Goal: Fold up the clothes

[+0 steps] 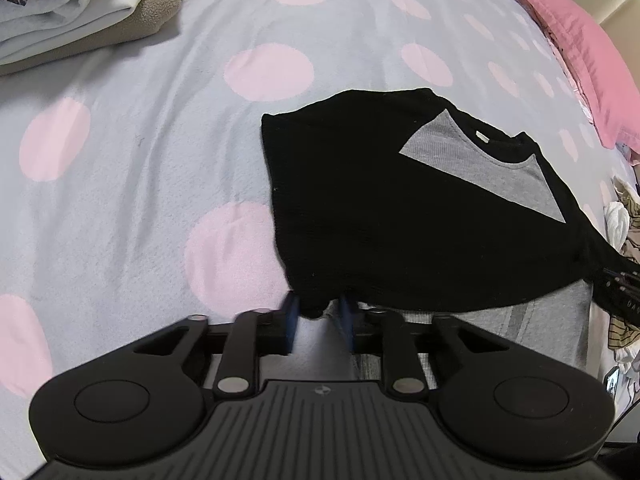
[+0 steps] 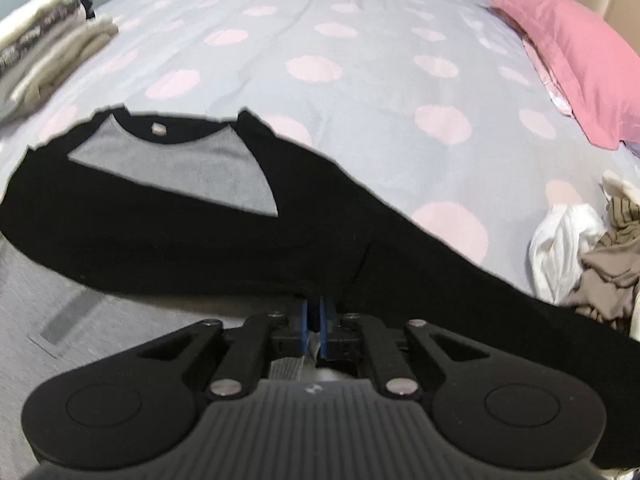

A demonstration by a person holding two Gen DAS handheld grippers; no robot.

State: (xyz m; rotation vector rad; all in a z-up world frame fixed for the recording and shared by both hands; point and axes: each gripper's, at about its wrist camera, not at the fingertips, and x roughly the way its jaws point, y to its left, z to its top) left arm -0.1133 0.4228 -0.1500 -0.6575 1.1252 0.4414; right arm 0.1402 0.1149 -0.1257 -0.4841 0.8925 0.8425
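Nearest the cameras, the left claw [image 1: 318, 322] stands narrowly parted with a black tip of the shirt [image 1: 400, 216] between its blue pads, while the right claw [image 2: 314, 322] is pinched tight on a dark sleeve edge. That one black-and-grey shirt lies partly folded on the bed [image 1: 140, 120], collar away from the person. I judge the looser left hold could let the cloth slip, skewing the fold; a pull by the right might drag the layers out of line. Farther off sit one heap of unfolded clothes [image 2: 592, 256], one folded stack [image 1: 72, 12] and one pink pillow [image 2: 560, 52].
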